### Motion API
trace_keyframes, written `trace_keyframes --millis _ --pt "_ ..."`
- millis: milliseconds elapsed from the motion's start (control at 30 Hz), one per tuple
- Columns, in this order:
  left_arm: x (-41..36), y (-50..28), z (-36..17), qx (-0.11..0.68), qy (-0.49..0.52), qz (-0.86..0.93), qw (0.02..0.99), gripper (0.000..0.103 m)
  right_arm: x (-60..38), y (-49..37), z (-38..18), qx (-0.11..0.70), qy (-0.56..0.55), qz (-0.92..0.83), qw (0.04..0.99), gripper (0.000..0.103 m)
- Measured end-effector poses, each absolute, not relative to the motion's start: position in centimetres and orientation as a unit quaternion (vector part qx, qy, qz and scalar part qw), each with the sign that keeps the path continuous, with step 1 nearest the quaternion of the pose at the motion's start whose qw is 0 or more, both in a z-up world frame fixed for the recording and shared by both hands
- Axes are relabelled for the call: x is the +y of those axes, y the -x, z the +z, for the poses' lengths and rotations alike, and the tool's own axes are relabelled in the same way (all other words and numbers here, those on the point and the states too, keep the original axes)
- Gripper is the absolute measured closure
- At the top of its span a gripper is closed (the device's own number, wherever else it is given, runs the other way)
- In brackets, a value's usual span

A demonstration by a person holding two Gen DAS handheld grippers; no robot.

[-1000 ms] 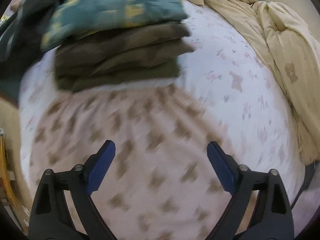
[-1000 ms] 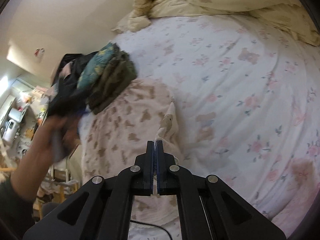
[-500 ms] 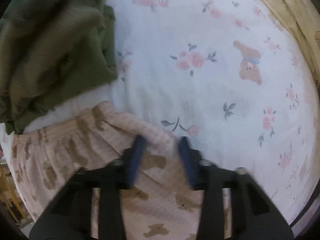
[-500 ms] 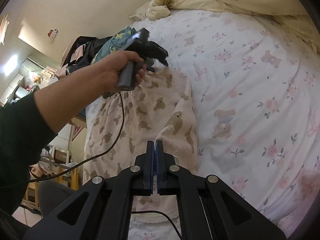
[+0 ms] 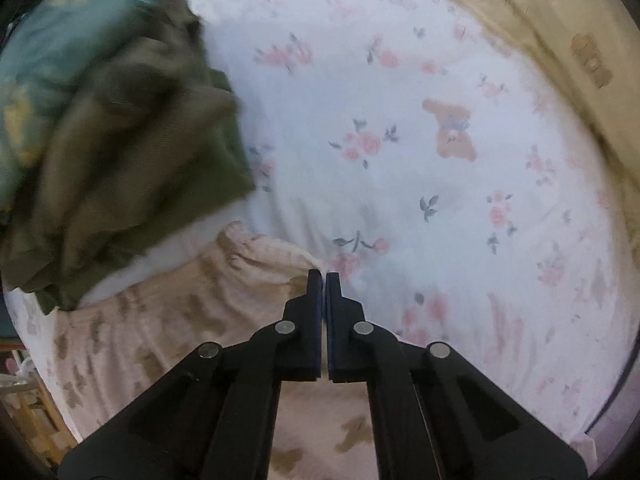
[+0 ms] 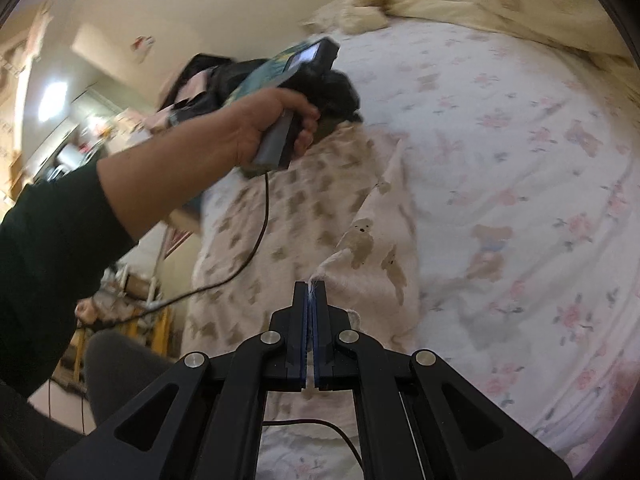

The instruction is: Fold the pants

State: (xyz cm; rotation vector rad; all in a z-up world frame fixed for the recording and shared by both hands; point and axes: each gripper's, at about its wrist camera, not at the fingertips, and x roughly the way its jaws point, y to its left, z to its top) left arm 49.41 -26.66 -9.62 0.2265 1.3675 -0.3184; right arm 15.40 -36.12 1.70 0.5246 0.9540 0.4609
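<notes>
Basically both grippers are pinched on the pants [image 6: 320, 208], pink bear-print, lying flat on the floral bedsheet [image 5: 420, 168]. Left gripper [image 5: 324, 276] clamps the waistband corner just beside the folded olive clothes [image 5: 132, 168]; right gripper [image 6: 311, 286] clamps an edge fold nearer the person. Likely step: carrying one end over the other. Best to lift both corners evenly, keep the cloth taut, and avoid snagging the stack.

Bed sheet [image 5: 400, 184]: white, printed with pink flowers and brown bears.
Folded stack [image 5: 120, 152]: olive garment beneath a teal, yellow-patterned one [image 5: 60, 40], near the bed's left edge.
Duvet [image 5: 560, 52]: cream, bunched along the bed's far edge.
Wall [image 6: 192, 12]: beige, beyond the bed.
</notes>
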Motion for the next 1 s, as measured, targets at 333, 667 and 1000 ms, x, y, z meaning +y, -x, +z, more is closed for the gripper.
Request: trace_keyframes --millis 333,667,1000 --pt "-16.8 -49.6 -2.1 0.581 -0.103 -0.162 0.791 0.103 -26.1 -13.1 6.3 0.415 -0.185 0.362 0.814 0.102" --pt "-7.7 -48.1 0.5 0.544 -0.092 -0.165 0.818 0.103 -12.5 -13.7 6.7 0.449 -0.096 0.452 0.765 0.102" --pt "0.5 -48.7 -3.8 0.559 -0.142 -0.129 0.807 0.103 -2.9 -15.7 3.6 0.485 -0.072 0.5 0.714 0.102"
